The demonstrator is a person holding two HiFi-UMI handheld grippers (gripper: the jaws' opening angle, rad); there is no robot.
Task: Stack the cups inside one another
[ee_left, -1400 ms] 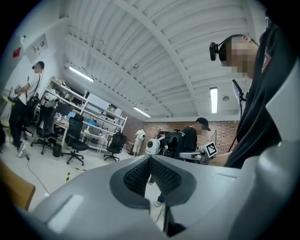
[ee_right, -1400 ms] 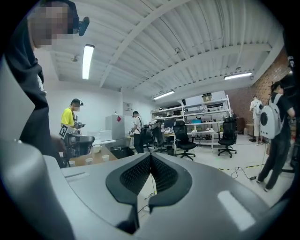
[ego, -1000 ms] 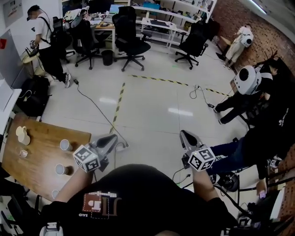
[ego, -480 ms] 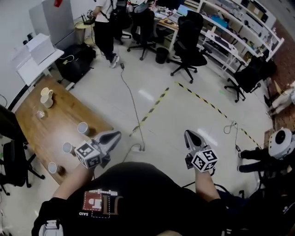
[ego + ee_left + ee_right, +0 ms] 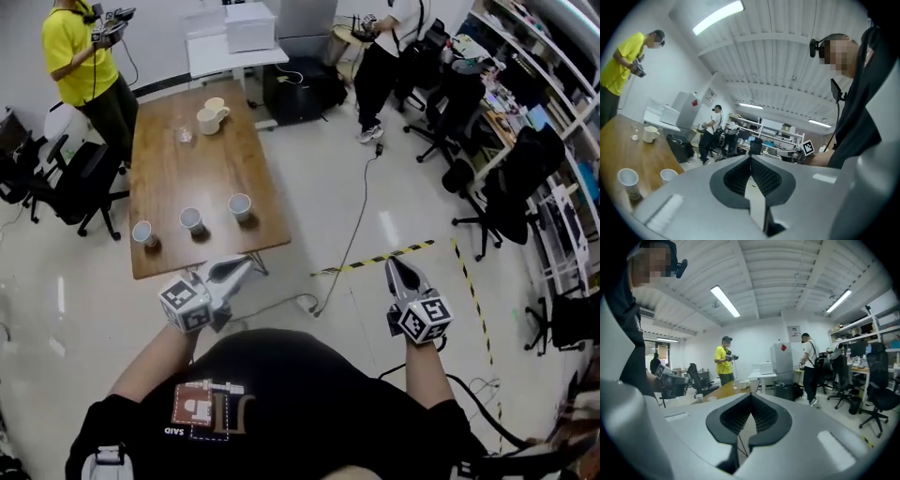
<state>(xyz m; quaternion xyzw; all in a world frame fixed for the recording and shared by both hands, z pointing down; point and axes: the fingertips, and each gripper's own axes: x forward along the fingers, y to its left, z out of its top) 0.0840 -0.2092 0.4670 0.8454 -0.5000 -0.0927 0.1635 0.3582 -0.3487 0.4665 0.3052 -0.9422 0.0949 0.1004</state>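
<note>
Three white paper cups stand apart in a row near the front end of the wooden table: a left cup, a middle cup and a right cup. My left gripper is shut and empty, held over the floor just short of the table's front edge. Its own view shows the shut jaws with two cups to the left. My right gripper is also shut and empty, off to the right over the floor. In the right gripper view the table lies far ahead.
Two cream mugs and a small glass sit at the table's far end. A person in a yellow shirt and black chairs stand left of the table. A cable and striped tape cross the floor.
The head view has swung round, so the table now lies ahead and left with its cups close to the left gripper. Both grippers stay shut and have swept round with the body.
</note>
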